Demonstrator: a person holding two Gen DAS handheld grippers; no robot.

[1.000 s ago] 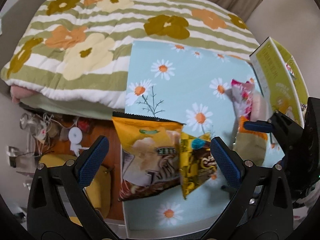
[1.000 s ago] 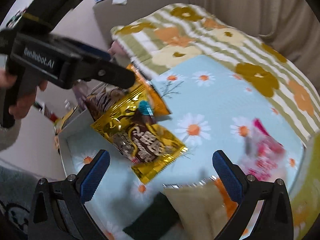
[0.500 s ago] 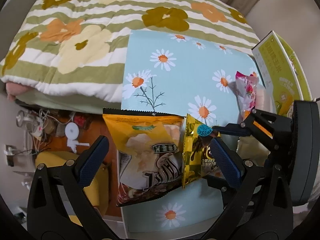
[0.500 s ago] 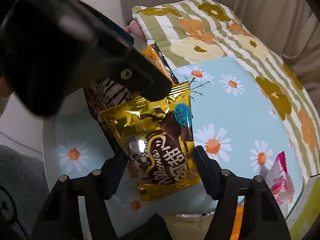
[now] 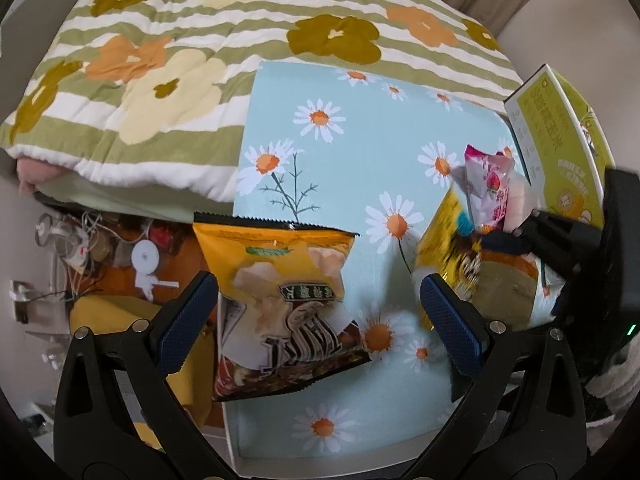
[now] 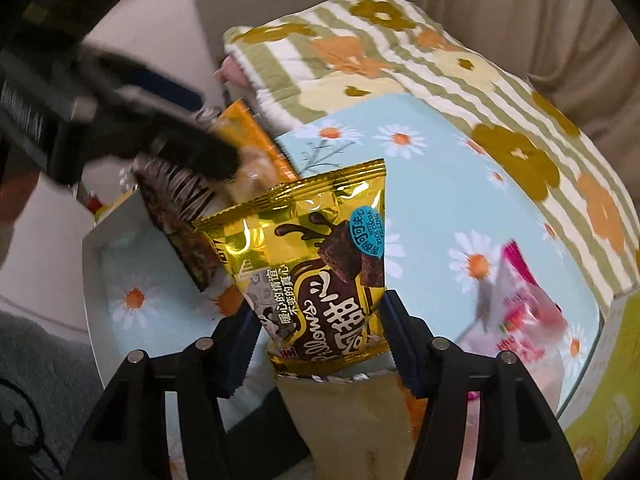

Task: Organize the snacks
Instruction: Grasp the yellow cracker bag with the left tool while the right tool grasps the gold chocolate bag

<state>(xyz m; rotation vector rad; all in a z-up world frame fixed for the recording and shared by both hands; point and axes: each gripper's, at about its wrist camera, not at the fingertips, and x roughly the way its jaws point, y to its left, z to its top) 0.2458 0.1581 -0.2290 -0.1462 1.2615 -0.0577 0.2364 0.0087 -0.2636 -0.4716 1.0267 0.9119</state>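
1. Daisy-printed blue tray (image 5: pixel 360 436) is sitting near the cameras, butted against a striped floral quilt (image 5: pixel 160 40) that is filling the far side; its white near rim is running just ahead of both tools.
2. Nearest in the right wrist view, the right gripper (image 6: pixel 318 338) is clamping the lower edge of the gold chocolate pouch (image 6: pixel 316 264), holding it upright and clear of the tray. Only a narrow strip of slick foil is sitting between the pads, so I judge the pouch could slide out or swing if it is moved fast.
3. Under and ahead of that gripper, a tan paper bag (image 6: pixel 352 412) is lying on the tray; lowering the pouch blindly could crush or shove it.
4. In the left wrist view, the left gripper (image 5: pixel 320 320) is standing with its tongs wide apart, gripping nothing. The orange chip bag (image 5: pixel 280 300) is lying between them, its left part hanging over the tray's left edge, so a nudge could tip it to the cluttered floor.
5. Farther right, a pink candy packet (image 5: pixel 492 184) is leaning by a green carton (image 5: pixel 560 148); crowding there could topple both.
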